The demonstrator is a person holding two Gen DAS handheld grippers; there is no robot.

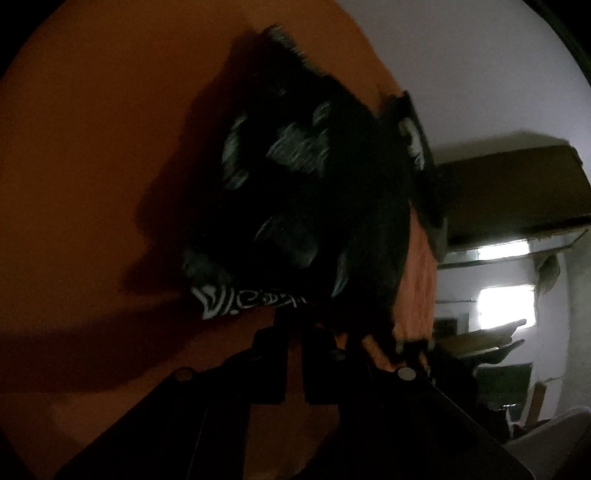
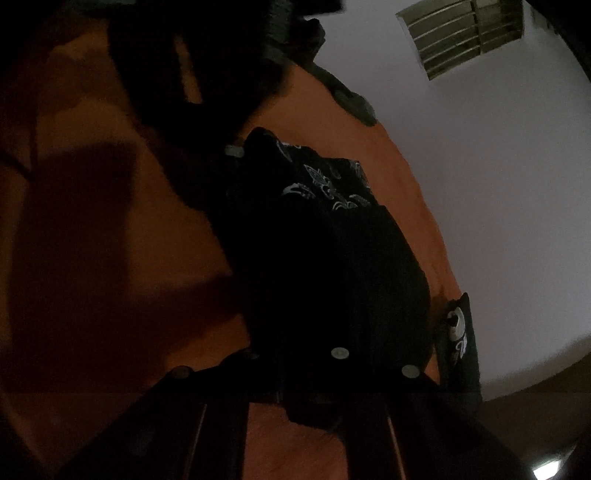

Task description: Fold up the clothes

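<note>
Tongs [image 1: 293, 314] pinch black patterned garment [image 1: 295, 177].

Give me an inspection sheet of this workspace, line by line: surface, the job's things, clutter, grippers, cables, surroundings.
Surface: orange sheet, dim and partly in shadow.
Job's things: black garment with white print lying bunched on the sheet; a second dark cloth with a white print at the sheet's edge.
Clutter: dark heap at the sheet's far side, too dim to identify.
Grippers: left gripper shut, tips at the garment's patterned hem; right gripper shut, dark cloth over its tips; whether either holds it cannot be told.
Cables: nothing seen.
Surroundings: pale wall, barred vent, brown board, bright window.
</note>
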